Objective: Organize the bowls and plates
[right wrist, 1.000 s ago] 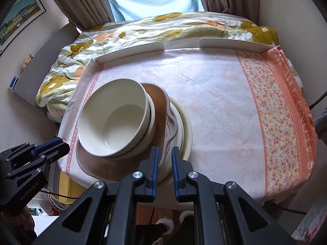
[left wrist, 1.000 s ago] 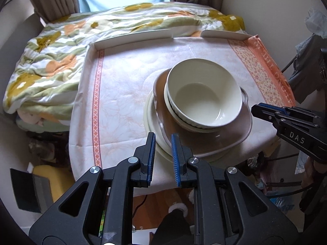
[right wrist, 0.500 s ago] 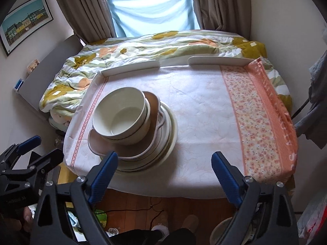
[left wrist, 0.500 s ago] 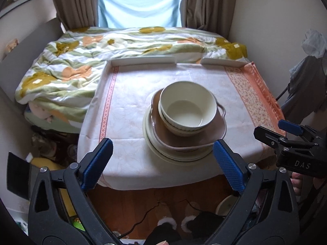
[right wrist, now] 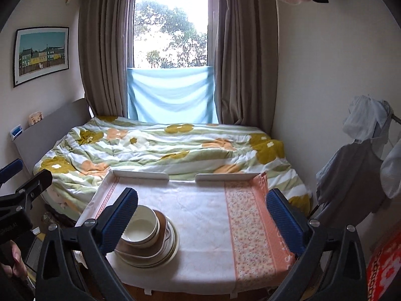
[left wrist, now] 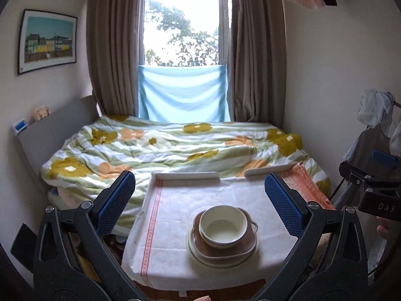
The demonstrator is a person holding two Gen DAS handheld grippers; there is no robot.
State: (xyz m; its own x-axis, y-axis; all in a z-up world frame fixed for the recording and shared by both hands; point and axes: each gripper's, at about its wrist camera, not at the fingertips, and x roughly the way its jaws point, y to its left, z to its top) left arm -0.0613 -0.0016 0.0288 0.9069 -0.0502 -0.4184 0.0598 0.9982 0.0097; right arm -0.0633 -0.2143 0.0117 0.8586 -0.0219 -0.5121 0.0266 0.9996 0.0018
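A cream bowl point(left wrist: 223, 227) sits in a brown handled dish point(left wrist: 240, 250) on a stack of cream plates point(left wrist: 200, 255), near the front of the cloth-covered table point(left wrist: 175, 220). The stack also shows in the right wrist view, with the bowl point(right wrist: 141, 228) on the plates point(right wrist: 160, 258) at the table's front left. My left gripper point(left wrist: 199, 200) is open wide and empty, held back from the table. My right gripper point(right wrist: 201, 214) is open wide and empty, also held back. Each gripper shows at the edge of the other's view.
A bed with a flowered quilt point(left wrist: 163, 148) lies behind the table under a window with curtains. Two white rails point(right wrist: 140, 174) edge the table's far side. Clothes hang on a rack point(right wrist: 363, 165) at the right. A wooden floor lies below the table's front edge.
Both grippers opened from shut to wide open and pulled back and up from the table. The stack of dishes stayed where it was.
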